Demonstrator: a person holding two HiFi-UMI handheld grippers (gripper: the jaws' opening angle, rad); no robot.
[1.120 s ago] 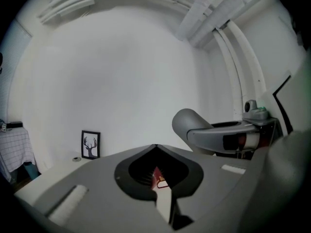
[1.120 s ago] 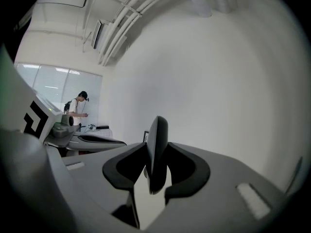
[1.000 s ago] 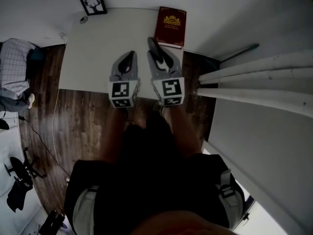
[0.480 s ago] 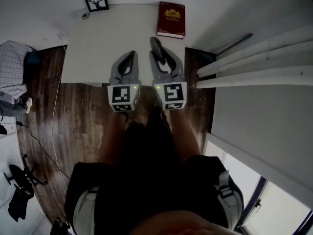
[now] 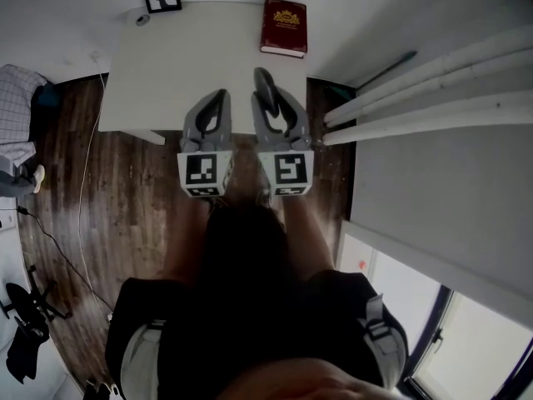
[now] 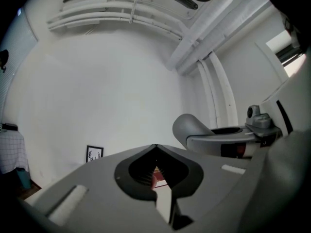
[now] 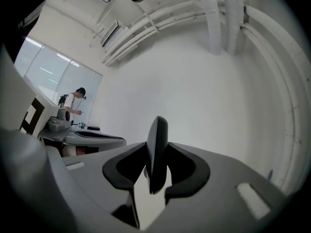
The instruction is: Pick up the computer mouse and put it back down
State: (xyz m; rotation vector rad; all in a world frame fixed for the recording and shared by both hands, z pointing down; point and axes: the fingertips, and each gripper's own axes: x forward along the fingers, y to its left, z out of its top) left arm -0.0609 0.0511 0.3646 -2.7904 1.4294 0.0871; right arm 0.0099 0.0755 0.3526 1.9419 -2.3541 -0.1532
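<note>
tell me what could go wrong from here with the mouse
The right gripper pinches the mouse by its sides, standing on edge, so it may twist or slip out. It seems to hang near the front edge of the table; set down there, it could fall to the floor.

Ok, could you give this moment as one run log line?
right gripper: shut on mouse | left gripper: shut, empty | mouse: held above table

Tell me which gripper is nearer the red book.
Right. The right gripper, holding the mouse, sits just short of the book; the left gripper is alongside it, farther left.
</note>
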